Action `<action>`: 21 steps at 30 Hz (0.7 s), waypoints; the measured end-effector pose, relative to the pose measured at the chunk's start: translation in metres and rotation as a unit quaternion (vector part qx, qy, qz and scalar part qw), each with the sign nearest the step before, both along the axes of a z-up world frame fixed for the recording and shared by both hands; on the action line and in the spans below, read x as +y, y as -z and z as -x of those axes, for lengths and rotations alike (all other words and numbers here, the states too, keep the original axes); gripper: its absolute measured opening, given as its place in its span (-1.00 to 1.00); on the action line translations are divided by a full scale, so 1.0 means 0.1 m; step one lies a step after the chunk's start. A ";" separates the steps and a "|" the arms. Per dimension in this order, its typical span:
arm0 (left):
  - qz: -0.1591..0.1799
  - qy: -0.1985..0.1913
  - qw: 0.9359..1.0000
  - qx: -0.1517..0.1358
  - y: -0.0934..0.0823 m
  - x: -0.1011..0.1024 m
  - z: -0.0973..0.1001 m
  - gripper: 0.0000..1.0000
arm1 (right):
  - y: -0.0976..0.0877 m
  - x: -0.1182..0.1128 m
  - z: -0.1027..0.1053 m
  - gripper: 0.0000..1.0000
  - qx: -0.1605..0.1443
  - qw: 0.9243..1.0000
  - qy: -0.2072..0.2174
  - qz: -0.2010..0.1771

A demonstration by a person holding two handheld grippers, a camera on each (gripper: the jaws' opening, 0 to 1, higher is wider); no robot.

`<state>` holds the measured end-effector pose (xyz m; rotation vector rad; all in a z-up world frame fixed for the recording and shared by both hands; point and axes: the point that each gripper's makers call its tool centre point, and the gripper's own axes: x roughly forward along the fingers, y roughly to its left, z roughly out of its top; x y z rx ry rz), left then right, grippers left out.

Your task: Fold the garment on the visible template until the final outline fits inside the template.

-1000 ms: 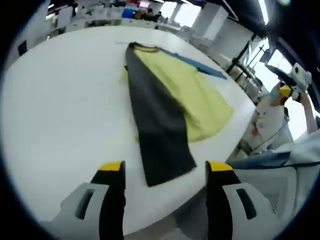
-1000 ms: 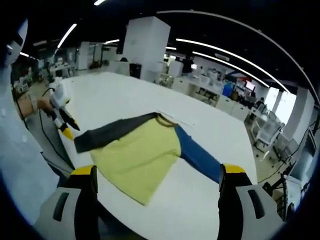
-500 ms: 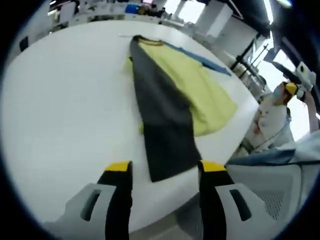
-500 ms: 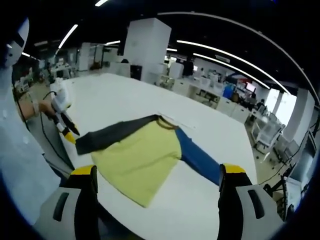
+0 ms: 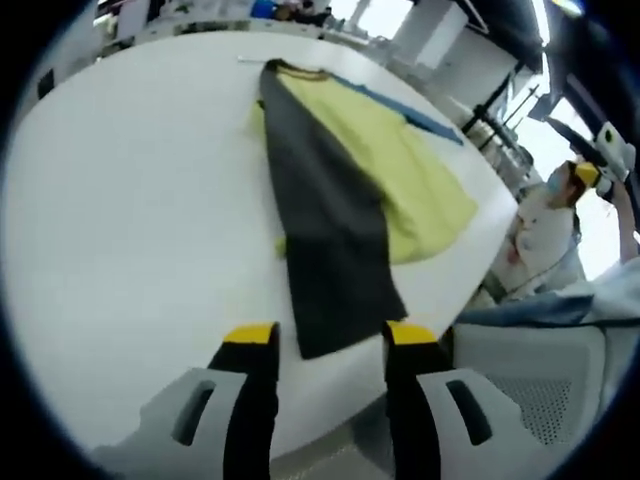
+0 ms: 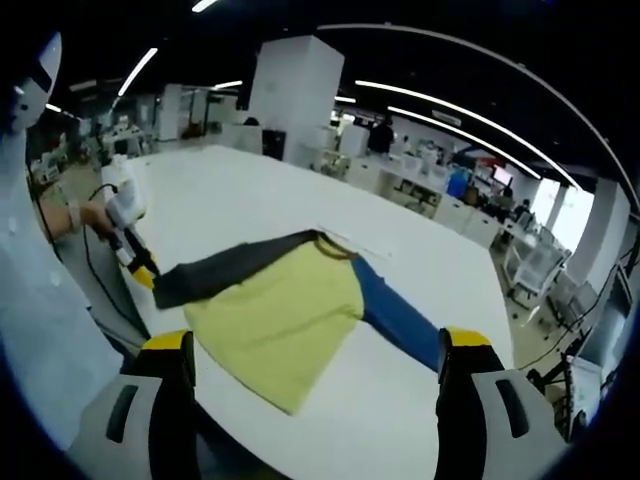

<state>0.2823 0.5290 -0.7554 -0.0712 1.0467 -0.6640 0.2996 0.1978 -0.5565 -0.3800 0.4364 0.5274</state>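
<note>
A long-sleeved shirt (image 5: 350,190) is seen laid out on a white table (image 5: 130,230). Its body is yellow; one sleeve is dark grey (image 5: 325,235), the other blue (image 6: 395,315). In the left gripper view, the grey sleeve is stretched along the table toward the camera, lying partly over the yellow body, its cuff end near the table's front edge.

The left gripper (image 5: 328,345) is held with its yellow-tipped jaws spread apart, the cuff end of the grey sleeve framed between them; whether the tips touch the cloth cannot be told. In the right gripper view the same gripper (image 6: 138,262) is seen at the tip of the grey sleeve, gripped by a hand (image 6: 90,215).

The right gripper (image 6: 312,352) is held above the near table edge, jaws wide apart, nothing between them. The shirt lies beyond it, blue sleeve angled toward the right jaw.
</note>
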 end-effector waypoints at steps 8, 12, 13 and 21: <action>-0.015 0.007 1.000 0.001 0.02 0.03 -0.02 -0.38 | 0.02 -0.01 0.01 1.00 0.002 1.000 0.000 0.005; -0.016 0.005 1.000 0.007 0.03 0.04 0.00 -0.46 | 0.05 -0.03 0.03 1.00 0.003 1.000 0.004 0.003; -0.016 0.007 1.000 0.008 0.03 0.03 0.01 -0.50 | 0.05 -0.04 0.03 1.00 0.004 1.000 0.004 0.002; -0.012 0.008 1.000 0.010 0.04 0.00 0.03 -0.68 | 0.07 -0.04 0.04 1.00 0.006 1.000 0.006 -0.001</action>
